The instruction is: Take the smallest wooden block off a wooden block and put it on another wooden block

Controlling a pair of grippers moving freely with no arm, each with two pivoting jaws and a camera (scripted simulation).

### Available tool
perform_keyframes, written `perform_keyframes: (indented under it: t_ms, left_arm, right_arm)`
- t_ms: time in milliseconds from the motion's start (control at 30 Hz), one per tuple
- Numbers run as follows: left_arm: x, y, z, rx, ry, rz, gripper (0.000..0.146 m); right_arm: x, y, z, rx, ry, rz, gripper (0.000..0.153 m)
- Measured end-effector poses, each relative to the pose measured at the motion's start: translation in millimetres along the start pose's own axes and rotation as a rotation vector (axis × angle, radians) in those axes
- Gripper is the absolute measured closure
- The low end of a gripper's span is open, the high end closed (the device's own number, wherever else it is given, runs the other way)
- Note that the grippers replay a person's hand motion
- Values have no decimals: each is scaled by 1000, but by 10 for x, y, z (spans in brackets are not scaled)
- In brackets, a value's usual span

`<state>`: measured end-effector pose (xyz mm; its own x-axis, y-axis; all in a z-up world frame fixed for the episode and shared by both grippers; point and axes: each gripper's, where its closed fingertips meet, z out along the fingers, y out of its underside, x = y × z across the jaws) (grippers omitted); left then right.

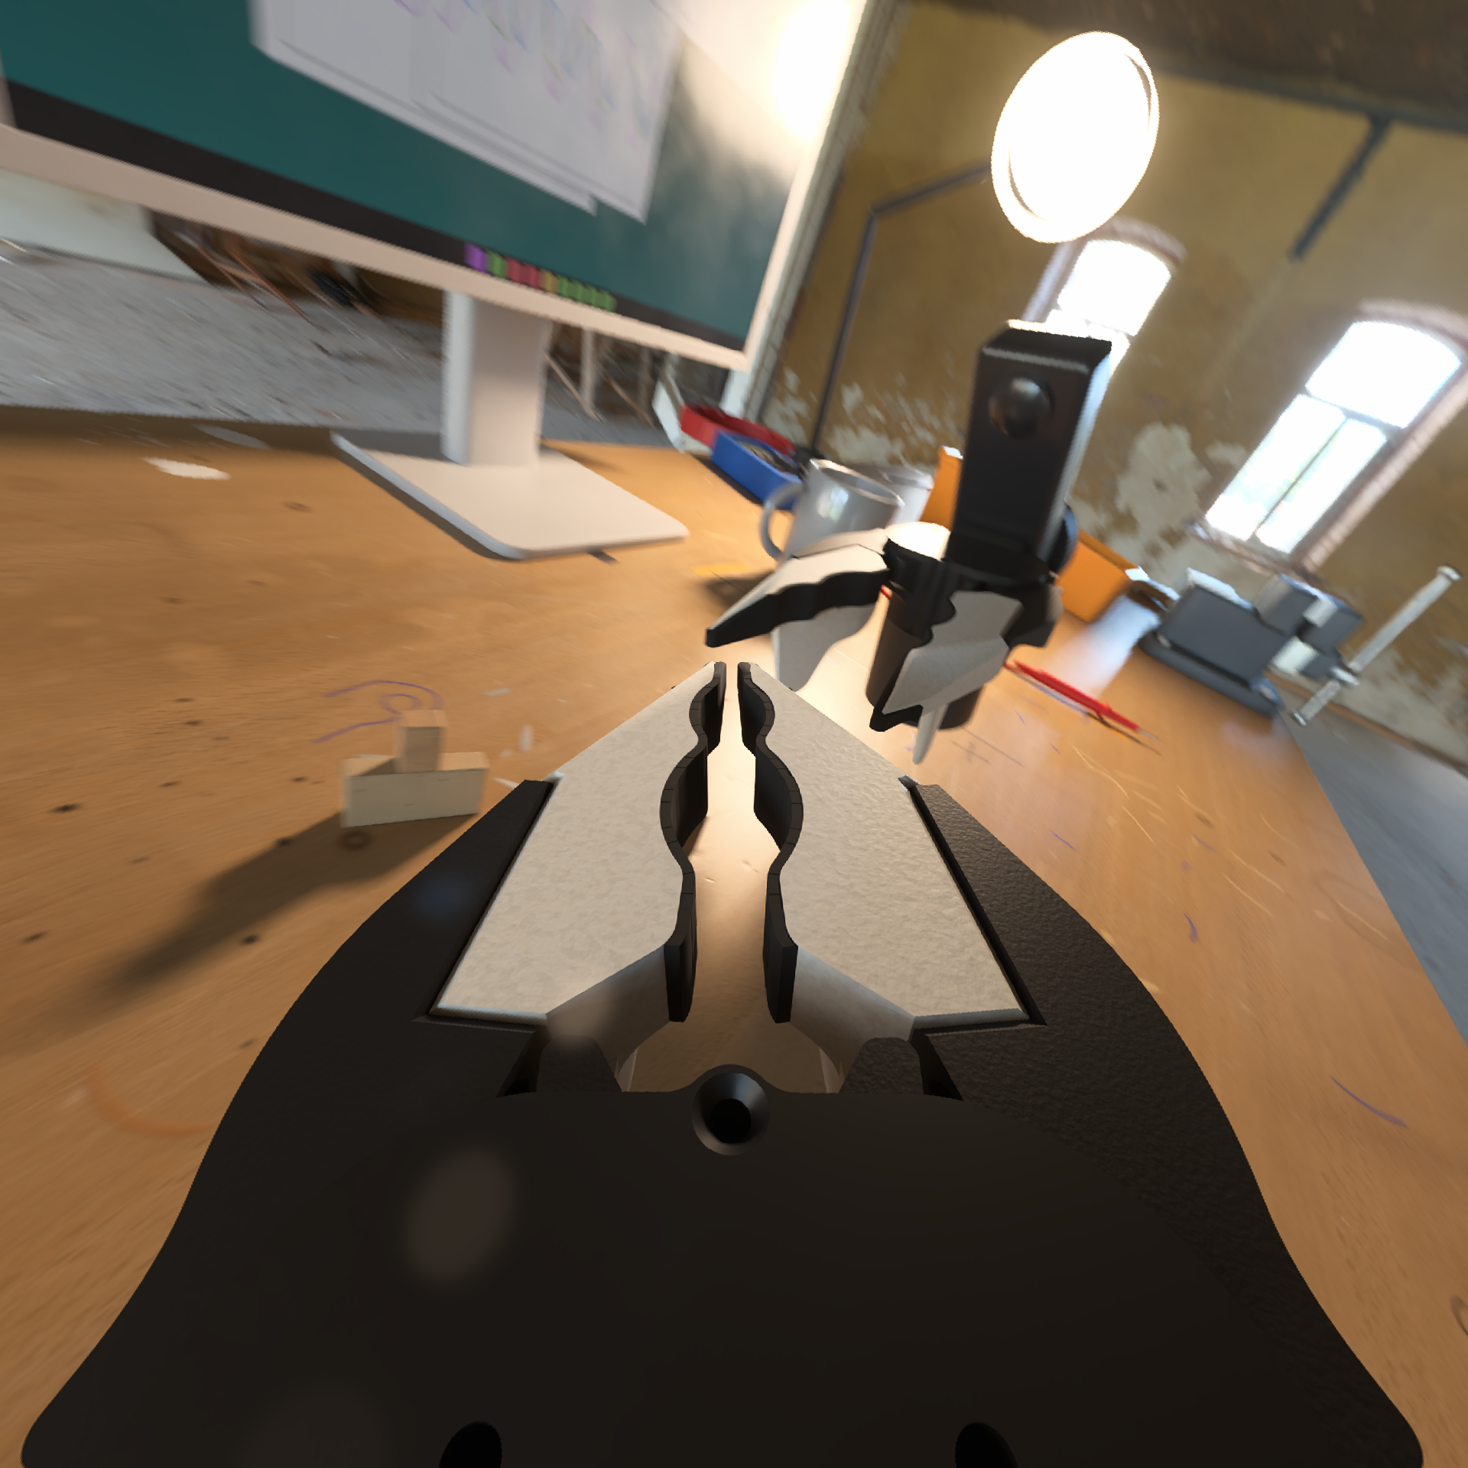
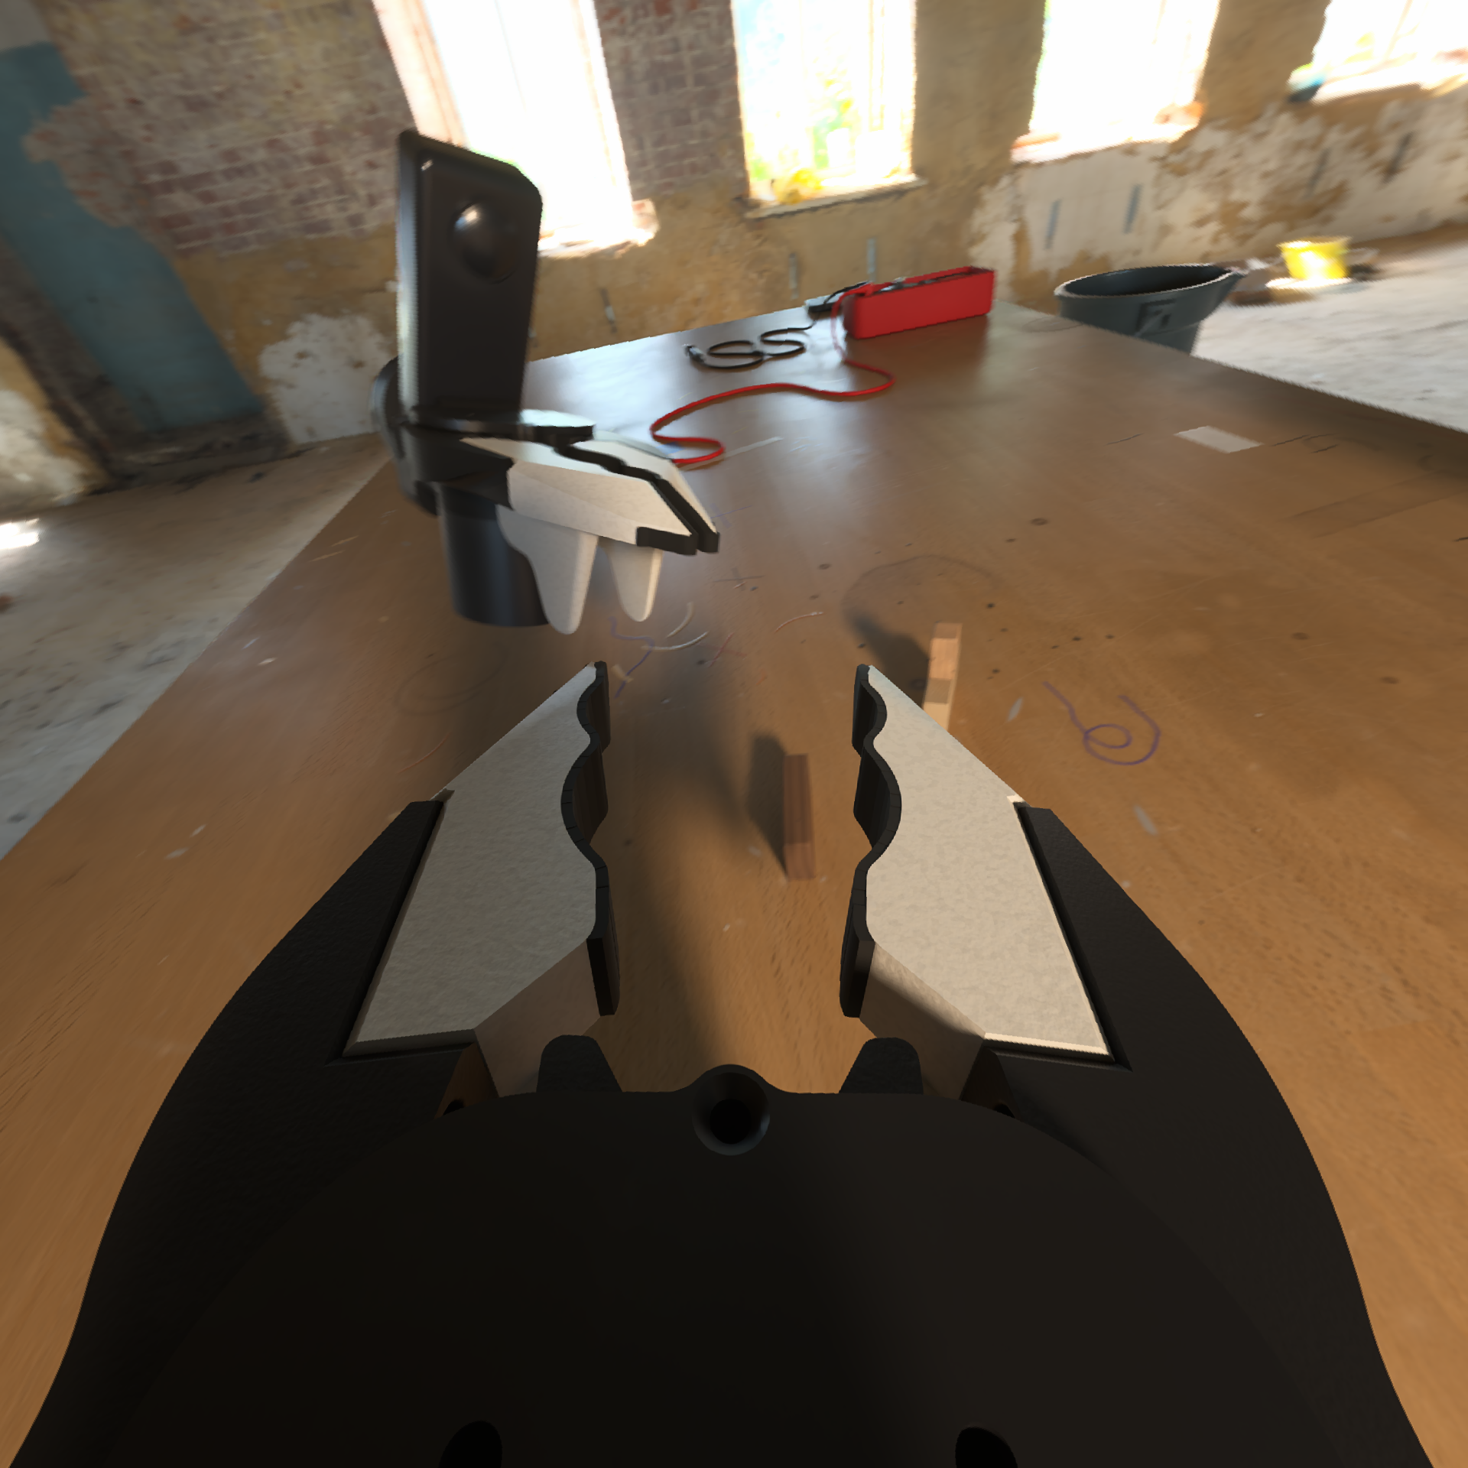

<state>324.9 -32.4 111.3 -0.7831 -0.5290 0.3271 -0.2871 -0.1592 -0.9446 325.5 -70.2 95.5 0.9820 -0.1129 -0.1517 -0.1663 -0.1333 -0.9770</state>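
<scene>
Left gripper (image 1: 732,674) closed, smallest block (image 1: 422,742) left

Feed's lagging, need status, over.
Left claw shut, empty. Right claw open, empty. Smallest block on longer block, untouched. Nothing blocking it.

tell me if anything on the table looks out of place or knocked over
Nothing stands out. The smallest wooden block sits upright on a larger wooden block, untouched. Another wooden block lies flat on the table. Left tongs are shut, right tongs open, both empty.
</scene>
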Motion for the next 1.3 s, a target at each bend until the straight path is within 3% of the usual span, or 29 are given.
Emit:
perform_keyframes:
  t_ms: [100,233,433,633,833,900,1133,1300]
  left_arm:
    - [-229,-144,-227,142,-87,-28,144]
    - [-414,-252,-527,311,-101,-68,144]
    - [-431,-248,-734,353,-55,-70,144]
    - [-442,-284,-825,401,-21,-124,144]
    - [-431,-286,-831,407,-5,-138,144]
    - [-425,-278,-816,402,-2,-139,144]
    - [-401,-224,-723,357,-7,-119,144]
    - [-398,-202,-694,341,-16,-106,144]
  right_arm:
    - [141,-66,163,-9,84,0,91]
    - [343,39,490,-117,173,40,90]
    - [720,326,786,-372,352,-53,94]
    - [873,489,953,-495,363,30,105]
    - [876,426,919,-451,359,49,127]
    - [836,375,871,-419,349,42,144]
    - [719,416,661,-401,320,79,144]
    - [622,266,560,-333,289,37,144]
